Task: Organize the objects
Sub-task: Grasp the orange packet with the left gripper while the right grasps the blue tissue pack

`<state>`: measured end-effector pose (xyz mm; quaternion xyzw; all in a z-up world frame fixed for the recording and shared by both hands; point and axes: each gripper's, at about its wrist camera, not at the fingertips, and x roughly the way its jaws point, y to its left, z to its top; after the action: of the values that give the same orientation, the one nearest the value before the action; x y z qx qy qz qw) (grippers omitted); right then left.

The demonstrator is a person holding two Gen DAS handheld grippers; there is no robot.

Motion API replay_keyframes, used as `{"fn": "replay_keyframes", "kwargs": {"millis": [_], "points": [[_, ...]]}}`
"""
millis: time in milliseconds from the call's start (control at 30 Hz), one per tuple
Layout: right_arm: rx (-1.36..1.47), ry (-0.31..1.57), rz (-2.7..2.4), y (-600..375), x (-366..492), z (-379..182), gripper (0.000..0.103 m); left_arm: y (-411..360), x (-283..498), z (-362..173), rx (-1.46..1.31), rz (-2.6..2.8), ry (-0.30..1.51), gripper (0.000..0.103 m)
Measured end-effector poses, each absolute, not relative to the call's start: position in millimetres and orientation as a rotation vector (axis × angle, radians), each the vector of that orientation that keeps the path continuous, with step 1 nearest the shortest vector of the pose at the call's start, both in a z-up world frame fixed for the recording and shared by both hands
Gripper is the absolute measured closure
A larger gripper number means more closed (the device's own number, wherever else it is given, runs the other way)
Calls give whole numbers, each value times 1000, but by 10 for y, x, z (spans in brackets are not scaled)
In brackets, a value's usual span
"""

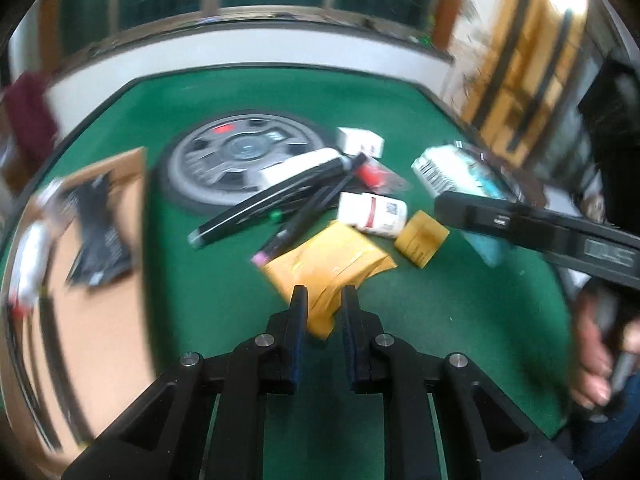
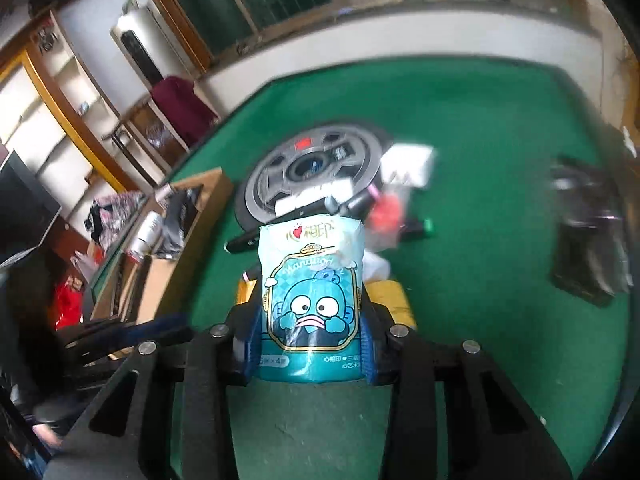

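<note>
My left gripper [image 1: 323, 294] is shut on a corner of a yellow padded envelope [image 1: 328, 264] lying on the green table [image 1: 440, 320]. My right gripper [image 2: 312, 312] is shut on a blue tissue pack [image 2: 312, 292] with a cartoon fish print and holds it above the table; the pack also shows in the left wrist view [image 1: 456, 176], with the right gripper's body [image 1: 540, 232] in front of it. A pile lies by the wheel: black markers [image 1: 272, 204], a white pill bottle [image 1: 372, 212], a small yellow box [image 1: 422, 238] and a white box [image 1: 360, 140].
A grey toy wheel [image 1: 236, 160] lies flat at mid table. A cardboard box [image 1: 100, 248] at the left holds a black packet [image 1: 100, 232] and a white bottle [image 1: 30, 256]. A dark flat object [image 2: 588, 240] lies at the table's right.
</note>
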<state>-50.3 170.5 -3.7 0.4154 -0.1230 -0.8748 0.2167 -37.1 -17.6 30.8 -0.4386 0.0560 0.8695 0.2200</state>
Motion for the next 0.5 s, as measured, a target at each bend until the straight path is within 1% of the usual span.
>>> {"fn": "replay_keyframes", "kwargs": {"millis": [133,200,233,300,333,367,433,500], "points": [[1151,-405,-2405,1846,-490,-61,68,84,-484,215,-1170,2414,398,89],[1152,-439,-2396,1880,-513,-57,68,123,-506,215,-1127,2404,456,88],[1155,-463,-2381,1891,-525,-59,67,140,-536,216,-1125,2392,469,86],[1157,-478,-2362,1871,-543,-66,67,181,-611,216,-1114,2360,483,79],[1160,-481,-2359,1861,-539,-70,68,192,-640,215,-1103,2354,490,71],[1162,-482,-2352,1849,-540,-75,68,199,-670,211,-1091,2357,497,60],[1161,-488,-2345,1842,-535,-76,68,202,-712,184,-1091,2336,469,47],[1157,-489,-2349,1846,-534,-71,68,185,-724,156,-1120,2287,402,46]]}}
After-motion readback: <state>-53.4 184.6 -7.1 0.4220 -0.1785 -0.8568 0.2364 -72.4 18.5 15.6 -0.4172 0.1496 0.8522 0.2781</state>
